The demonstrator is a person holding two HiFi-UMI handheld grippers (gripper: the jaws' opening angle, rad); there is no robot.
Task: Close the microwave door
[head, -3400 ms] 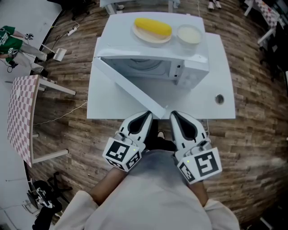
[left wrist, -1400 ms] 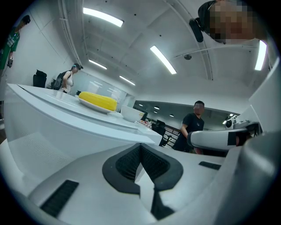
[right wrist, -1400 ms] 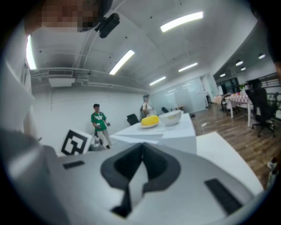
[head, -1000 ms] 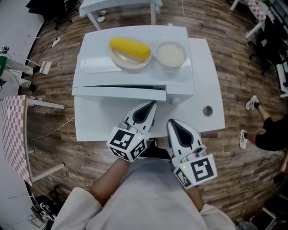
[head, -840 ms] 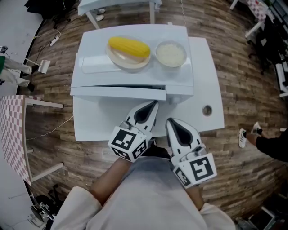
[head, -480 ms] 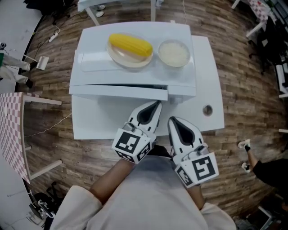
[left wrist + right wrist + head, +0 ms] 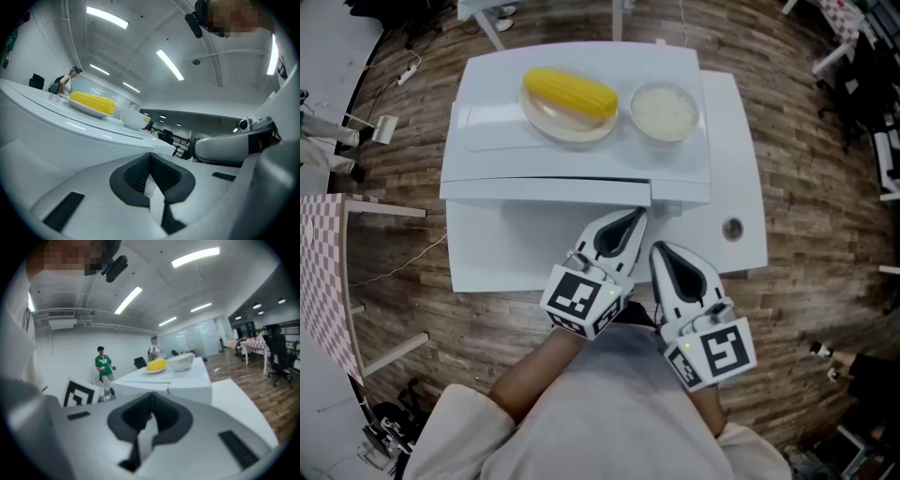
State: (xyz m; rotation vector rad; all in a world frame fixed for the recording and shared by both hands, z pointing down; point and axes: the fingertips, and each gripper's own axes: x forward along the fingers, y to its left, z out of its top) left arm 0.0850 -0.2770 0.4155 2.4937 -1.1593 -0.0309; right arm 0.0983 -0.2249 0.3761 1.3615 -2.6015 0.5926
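The white microwave (image 7: 581,155) stands on a white table (image 7: 506,253). Its door (image 7: 544,192) lies flat along the front; I cannot tell whether it is latched. My left gripper (image 7: 634,219) is shut and empty, its tip close against the door's right end; contact is not visible. Just right of it and nearer me, my right gripper (image 7: 661,249) is shut and empty, over the table. In the left gripper view the microwave (image 7: 56,136) fills the left behind the shut left gripper (image 7: 151,160). In the right gripper view the right gripper (image 7: 151,412) points at the microwave (image 7: 187,383).
On the microwave's top sit a plate with a corn cob (image 7: 569,101) and a white bowl (image 7: 664,111). The table has a round cable hole (image 7: 731,228) at the right. A checkered table (image 7: 323,272) stands at the left on the wooden floor.
The door, swung wide open 3.4 s ago, now lies along the microwave's front. In the last second my left gripper moved right along the door toward its right end.
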